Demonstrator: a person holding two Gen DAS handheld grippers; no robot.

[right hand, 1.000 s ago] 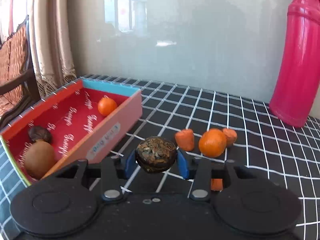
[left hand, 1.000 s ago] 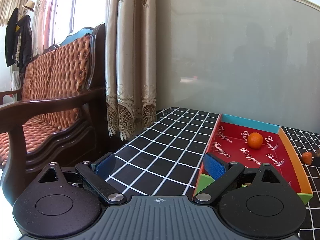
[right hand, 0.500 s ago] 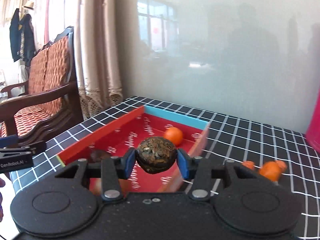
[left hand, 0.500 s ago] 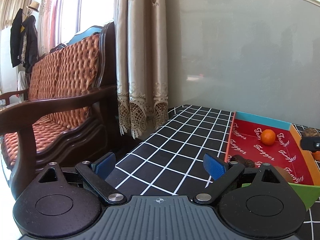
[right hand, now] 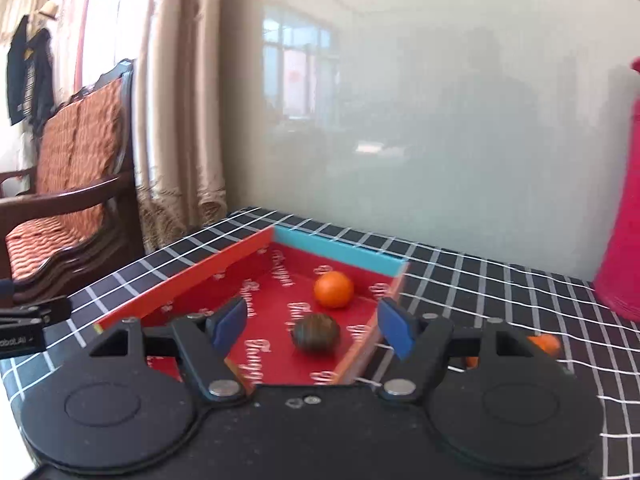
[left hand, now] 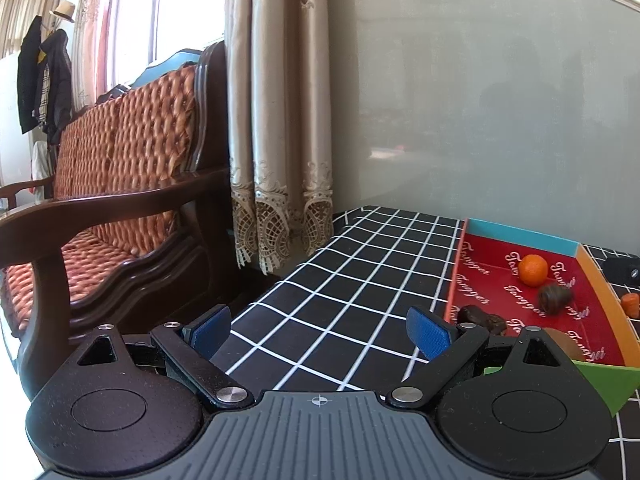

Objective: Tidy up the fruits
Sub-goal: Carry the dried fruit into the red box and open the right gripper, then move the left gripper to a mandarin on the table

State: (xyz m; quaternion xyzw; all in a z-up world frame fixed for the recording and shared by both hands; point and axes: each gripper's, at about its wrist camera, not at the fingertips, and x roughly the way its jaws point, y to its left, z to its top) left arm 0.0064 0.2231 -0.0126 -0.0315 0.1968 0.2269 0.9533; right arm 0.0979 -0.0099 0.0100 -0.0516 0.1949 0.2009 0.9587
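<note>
— Any writing you can read here?
— The red floor of the tray (left hand: pixel 516 276) carries one word in white script, repeated all over: "Tangger", as far as the left wrist view lets me read it.
— And from the right wrist view?
— The same script covers the tray floor there, but it is too blurred to spell out. At the left edge, a black part of the left gripper (right hand: pixel 24 330) bears white letters cut off by the frame: "obotAI".
</note>
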